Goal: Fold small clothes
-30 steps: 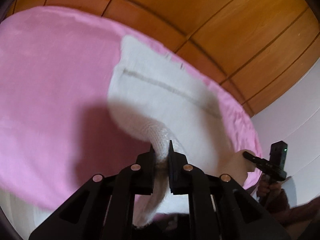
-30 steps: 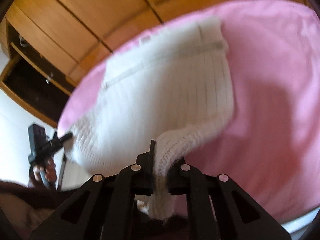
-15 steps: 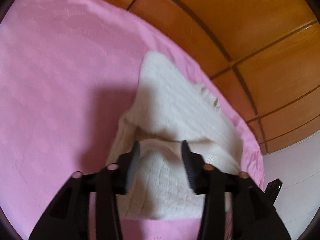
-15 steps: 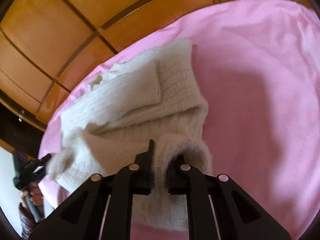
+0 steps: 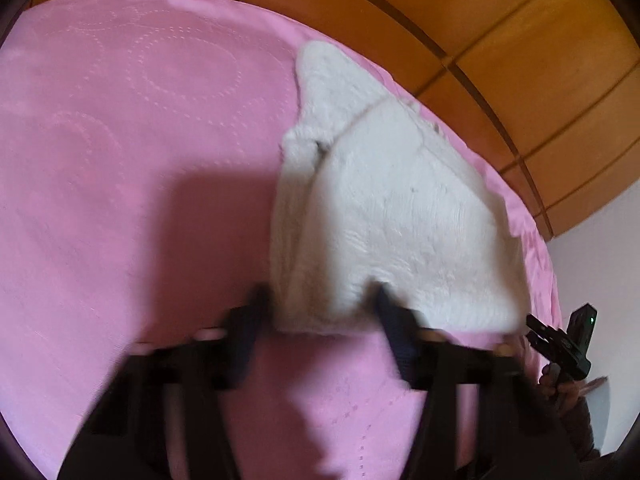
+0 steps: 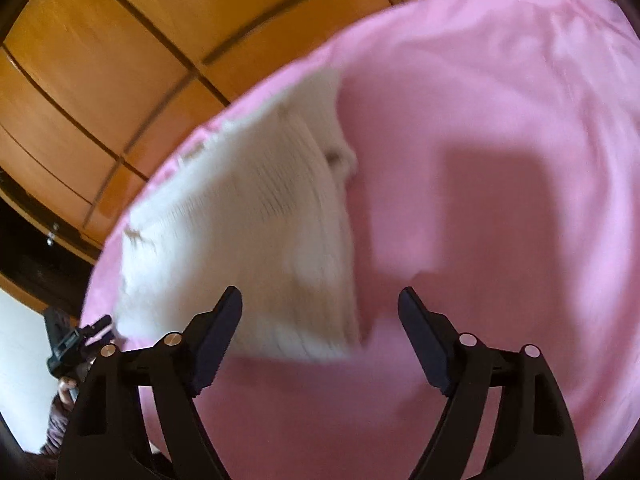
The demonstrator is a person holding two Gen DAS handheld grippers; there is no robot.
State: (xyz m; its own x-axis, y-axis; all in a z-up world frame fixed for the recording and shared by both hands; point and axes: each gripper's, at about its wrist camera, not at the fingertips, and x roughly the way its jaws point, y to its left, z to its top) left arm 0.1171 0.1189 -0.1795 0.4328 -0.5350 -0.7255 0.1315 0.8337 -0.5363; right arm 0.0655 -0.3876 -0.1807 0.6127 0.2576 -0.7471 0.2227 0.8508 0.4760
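Right wrist view, right claw [image 6: 320, 312] released and just widening, left claw [image 5: 318, 312] released, just narrowing, white knit garment [image 5: 400, 208] folded on pink sheet [image 5: 140, 160]

left tool [image 5: 320, 312] motion-blurred, white knit [image 6: 256, 240] smeared

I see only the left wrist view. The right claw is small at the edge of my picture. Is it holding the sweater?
Observer: No. The right claw is open. Its jaws have just been opening, and the pads grip nothing.
Operator: Where is the sweater from that side?
Observer: The sweater lies folded on the pink sheet, with its near edge just ahead of the claw.
Operator: Is there anything past the sheet that I cannot see?
Observer: Yes, a dark opening in the wood wardrobe, at the far left.
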